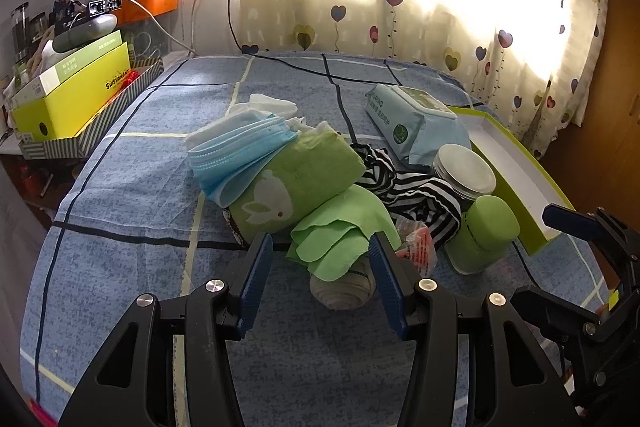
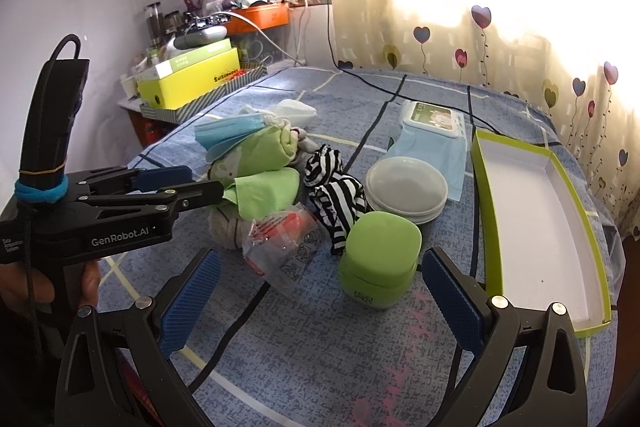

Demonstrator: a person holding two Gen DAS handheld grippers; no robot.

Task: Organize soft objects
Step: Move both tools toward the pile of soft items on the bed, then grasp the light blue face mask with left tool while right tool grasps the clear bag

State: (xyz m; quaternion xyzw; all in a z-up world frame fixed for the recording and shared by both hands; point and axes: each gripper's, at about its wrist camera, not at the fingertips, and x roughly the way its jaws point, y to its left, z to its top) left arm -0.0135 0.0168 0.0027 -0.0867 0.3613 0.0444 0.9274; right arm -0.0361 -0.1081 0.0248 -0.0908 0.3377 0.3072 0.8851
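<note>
Both of my hand-held grippers gape open: the left hand-held gripper [image 1: 320,251] straddles a green cloth [image 1: 340,241] at lower centre. That cloth half hides a grey rolled sock [image 1: 340,287]; my right hand-held gripper [image 2: 320,291] holds nothing.

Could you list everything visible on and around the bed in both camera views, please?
face masks: a few, blue, top of the soft pile
rabbit towel: 1, green, rolled, under the masks
cloth: 1, light green, front of the pile
rolled sock: 1, beige, under the cloth
striped fabric: 1, black and white, right of the pile
plastic packet: 1, clear with red, front
green jar: 1, front
clear jar: 1, white lid, behind the green jar
wipes pack: 1, pale blue, back
box lid: 1, white with green rim, right
bed sheet: blue plaid
left gripper: open, at the cloth
right gripper: open, before the green jar
</note>
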